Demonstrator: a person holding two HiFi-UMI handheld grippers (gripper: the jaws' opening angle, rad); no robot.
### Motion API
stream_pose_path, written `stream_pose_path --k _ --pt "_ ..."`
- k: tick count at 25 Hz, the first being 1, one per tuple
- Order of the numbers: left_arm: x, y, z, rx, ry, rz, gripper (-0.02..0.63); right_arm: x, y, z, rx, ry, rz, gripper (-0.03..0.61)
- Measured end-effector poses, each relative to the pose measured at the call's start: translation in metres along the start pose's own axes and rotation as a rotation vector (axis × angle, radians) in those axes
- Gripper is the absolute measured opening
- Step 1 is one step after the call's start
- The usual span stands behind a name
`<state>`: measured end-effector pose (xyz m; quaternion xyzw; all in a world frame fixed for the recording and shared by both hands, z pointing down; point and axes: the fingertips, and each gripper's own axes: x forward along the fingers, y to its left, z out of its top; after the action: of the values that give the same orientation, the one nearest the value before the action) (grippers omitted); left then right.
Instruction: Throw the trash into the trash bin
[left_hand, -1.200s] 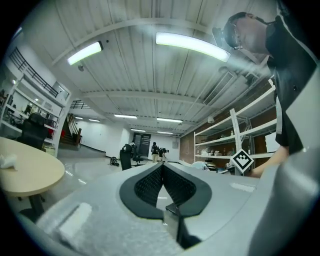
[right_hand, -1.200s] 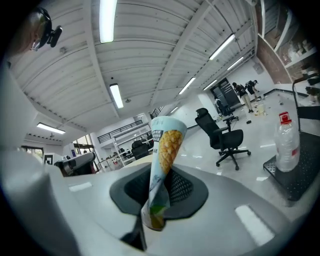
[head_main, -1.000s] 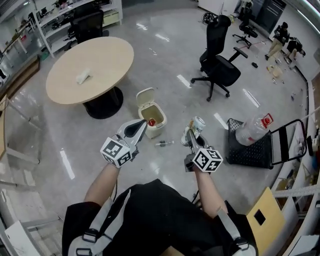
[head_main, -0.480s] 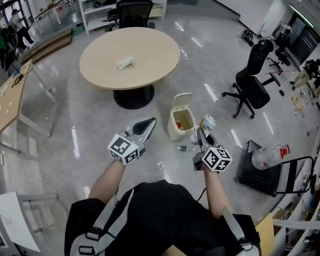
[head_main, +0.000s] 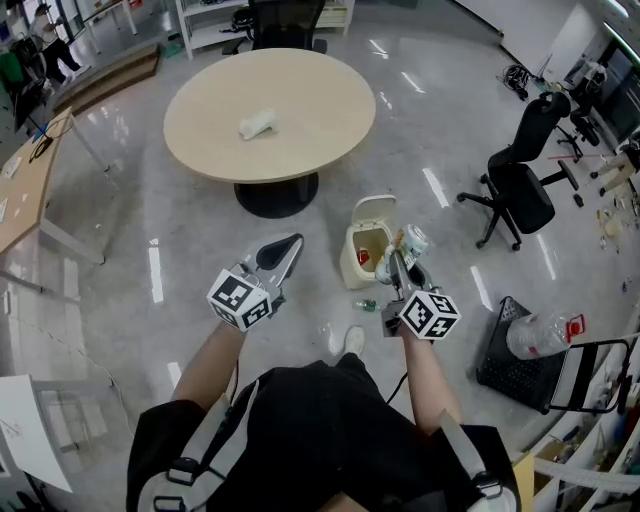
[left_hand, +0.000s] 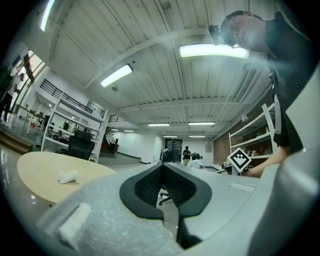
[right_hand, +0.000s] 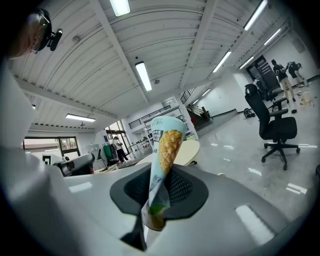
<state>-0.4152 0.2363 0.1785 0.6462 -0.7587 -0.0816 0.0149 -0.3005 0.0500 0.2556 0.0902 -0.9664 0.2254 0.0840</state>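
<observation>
Pale-blue pineapple-printed trash (right_hand: 166, 145) stands clamped in the right hand-held gripper (right_hand: 158, 196); left hand-held gripper (left_hand: 163, 186) closed, empty.

Black top (head_main: 320, 425), grey harness straps (head_main: 197, 440), grey left tongs (head_main: 288, 247), grey right tongs (head_main: 399, 262)

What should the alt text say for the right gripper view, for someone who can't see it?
The right gripper is clamped on a squashed light-blue package printed with a pineapple, sticking up between its jaws. Behind are a glossy floor, a black office chair at right and ceiling strip lights.
</observation>
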Motion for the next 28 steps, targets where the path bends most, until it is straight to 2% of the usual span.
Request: stream_pose_path --k 5,12,17,22,28 --pt "0.062 0.007 -0.001 0.016 -0.016 0.032 0.005 0.034 -0.053 0.022 -0.006 0.021 0.023 0.051" --pt "0.181 0.004 -0.020 0.004 -0.031 0.041 0.003 0.072 -0.126 0.070 -0.067 0.039 0.086 0.051" --pt "0.229 -0.007 -0.029 -0.012 -0.013 0.033 0.003 0.081 -0.155 0.089 -0.087 0.046 0.106 0.051" --pt "0.245 0.004 -0.053 -0.021 0.035 0.047 0.003 0.106 -0.178 0.069 -0.050 0.101 0.101 0.051" --pt "0.246 0.040 -0.104 -0.077 0.128 0.059 0.003 0.145 -0.196 0.007 0.049 0.235 0.046 0.051"
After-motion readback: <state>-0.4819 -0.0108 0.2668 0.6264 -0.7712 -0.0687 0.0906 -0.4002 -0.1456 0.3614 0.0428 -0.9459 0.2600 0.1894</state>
